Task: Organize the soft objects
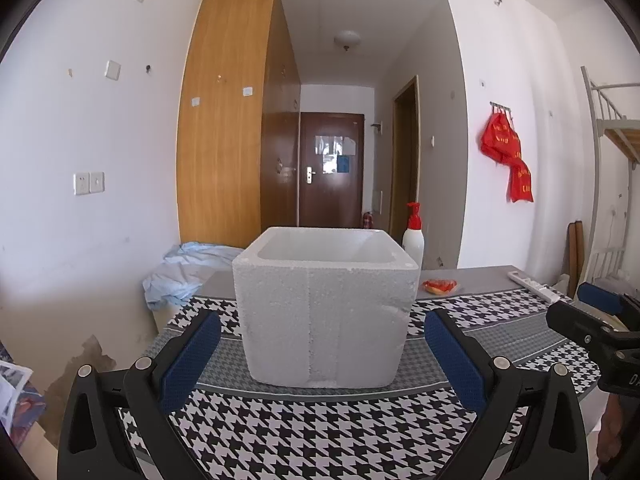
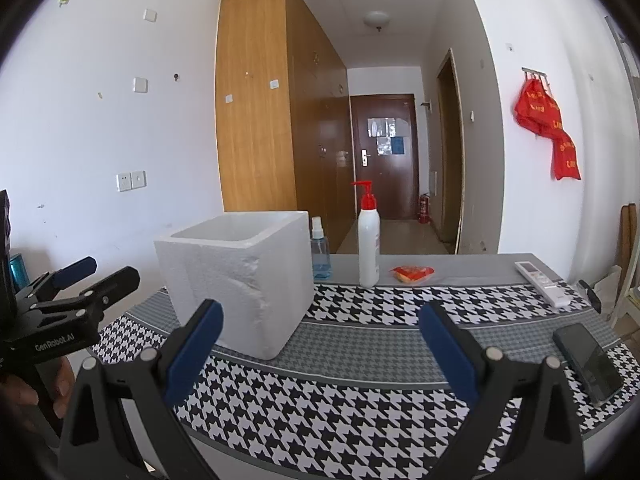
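White foam box [image 1: 326, 304] is sitting on the counter [image 2: 360, 340] at twelve o'clock from my left gripper [image 1: 322, 354]; both my grippers' jaws are gaping empty, right gripper [image 2: 320, 346] finding it at ten.

You've got a houndstooth cloth [image 2: 360, 408] over the counter [image 2: 452, 272]. Far side: white pump bottle [image 2: 369, 246] with red top standing upright, small blue spray bottle [image 2: 320, 256] left of it, red packet [image 2: 412, 273] lying just right of it. White remote [image 2: 542, 282] lies near the right edge; dark phone [image 2: 588, 362] flat on the cloth closer in. Red bags [image 2: 548, 128] hang from a wall hook. Wooden wardrobe [image 1: 228, 120] at left, brown door [image 1: 330, 168] down the hall, blue sheet [image 1: 184, 272] bunched at the counter's left end.
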{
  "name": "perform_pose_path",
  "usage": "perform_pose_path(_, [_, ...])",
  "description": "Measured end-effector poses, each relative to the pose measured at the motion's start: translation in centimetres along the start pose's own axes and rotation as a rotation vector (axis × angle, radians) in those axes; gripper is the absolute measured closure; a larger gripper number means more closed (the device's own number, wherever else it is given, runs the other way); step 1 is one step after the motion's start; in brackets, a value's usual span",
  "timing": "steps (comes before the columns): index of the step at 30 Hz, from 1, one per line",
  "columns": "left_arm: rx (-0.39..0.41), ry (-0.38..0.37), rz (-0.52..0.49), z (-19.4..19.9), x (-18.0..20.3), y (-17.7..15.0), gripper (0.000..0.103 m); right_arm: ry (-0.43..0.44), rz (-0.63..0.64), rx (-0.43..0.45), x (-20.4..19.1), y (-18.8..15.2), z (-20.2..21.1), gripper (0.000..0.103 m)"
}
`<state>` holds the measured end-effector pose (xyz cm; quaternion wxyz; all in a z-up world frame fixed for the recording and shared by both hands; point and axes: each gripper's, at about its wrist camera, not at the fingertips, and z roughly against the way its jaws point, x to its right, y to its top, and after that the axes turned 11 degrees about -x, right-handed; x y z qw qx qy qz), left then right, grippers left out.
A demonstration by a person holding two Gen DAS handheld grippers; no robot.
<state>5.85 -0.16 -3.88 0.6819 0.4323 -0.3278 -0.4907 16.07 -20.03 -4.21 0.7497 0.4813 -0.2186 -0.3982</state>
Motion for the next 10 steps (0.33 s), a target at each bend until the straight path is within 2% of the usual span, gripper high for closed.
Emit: perform_pose_path(10, [0.003,0.006,-0.006,0.01,0.05,-0.2,0.001,0.001,0.005,-0.006,-0.09,0.06,-0.13,0.003])
